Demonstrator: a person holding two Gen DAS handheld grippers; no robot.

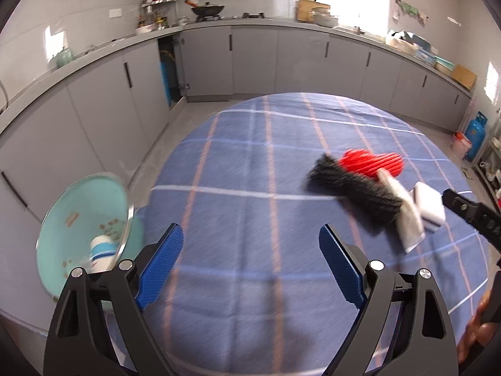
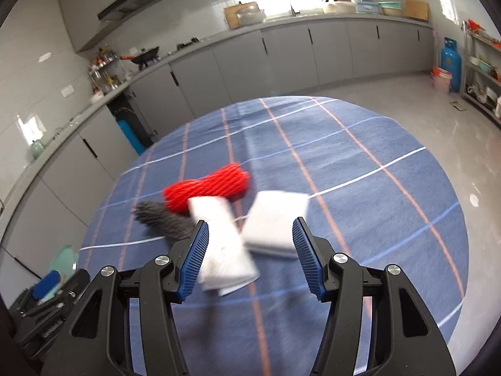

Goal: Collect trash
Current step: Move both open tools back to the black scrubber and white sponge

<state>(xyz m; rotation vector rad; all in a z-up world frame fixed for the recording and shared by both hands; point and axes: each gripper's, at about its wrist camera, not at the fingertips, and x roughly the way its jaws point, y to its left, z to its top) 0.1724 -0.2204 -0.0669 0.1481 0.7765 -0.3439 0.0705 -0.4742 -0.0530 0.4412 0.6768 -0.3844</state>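
Observation:
On the round table with the blue checked cloth (image 1: 250, 144) lie a red foam net (image 1: 372, 161), a dark grey foam net (image 1: 353, 194), a folded white paper towel (image 1: 410, 222) and a flat white pad (image 1: 430, 203). My left gripper (image 1: 250, 230) is open over bare cloth with nothing between its fingers. A teal bin (image 1: 81, 219) stands beside the table at the left, and a white and blue container (image 1: 101, 252) lies in it. My right gripper (image 2: 250, 223) is open above the paper towel (image 2: 225, 244) and the white pad (image 2: 275, 219); its pads are not pressing on either.
Grey kitchen cabinets (image 1: 250, 59) and a worktop curve around behind the table. A blue gas cylinder (image 2: 451, 62) and a metal shelf rack (image 2: 482, 72) stand at the right wall. My right gripper's black body (image 1: 469, 213) enters the left wrist view at the right.

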